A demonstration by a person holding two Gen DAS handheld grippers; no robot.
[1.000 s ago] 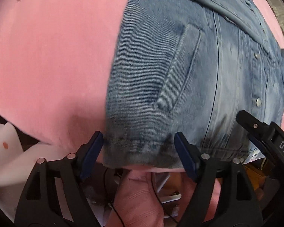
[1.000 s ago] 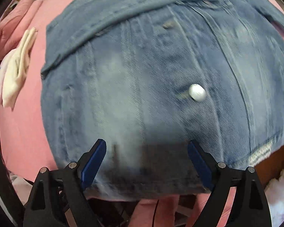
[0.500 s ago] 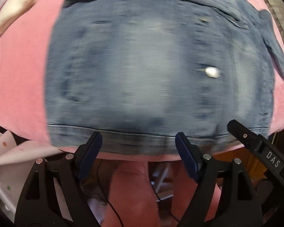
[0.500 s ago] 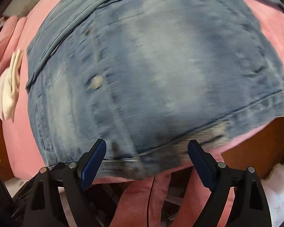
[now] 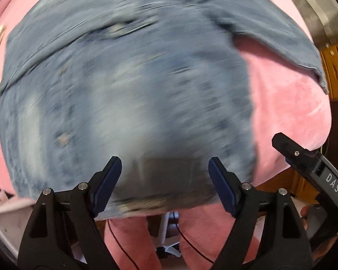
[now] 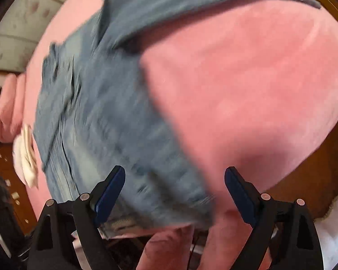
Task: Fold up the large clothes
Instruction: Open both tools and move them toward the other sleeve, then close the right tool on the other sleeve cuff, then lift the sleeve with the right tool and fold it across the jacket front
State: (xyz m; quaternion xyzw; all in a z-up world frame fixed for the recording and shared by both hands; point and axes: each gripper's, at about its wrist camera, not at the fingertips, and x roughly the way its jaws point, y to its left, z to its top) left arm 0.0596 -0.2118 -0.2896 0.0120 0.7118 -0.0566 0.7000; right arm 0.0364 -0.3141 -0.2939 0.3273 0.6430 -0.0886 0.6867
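Denim jacket (image 5: 128,94) lies spread, blurred, on the pink surface (image 5: 288,103). Left gripper (image 5: 164,180) and right gripper (image 6: 174,193) hover above it, both spread wide and empty.

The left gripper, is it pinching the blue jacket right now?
No, the left gripper has its jaws wide apart above the denim jacket, which lies flat on the pink cover.

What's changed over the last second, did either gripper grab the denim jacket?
No grab. Both views slid sideways along the denim jacket toward its right edge; pink cover now fills the right wrist view. Left gripper and right gripper remain open and empty. The jacket still lies flat.
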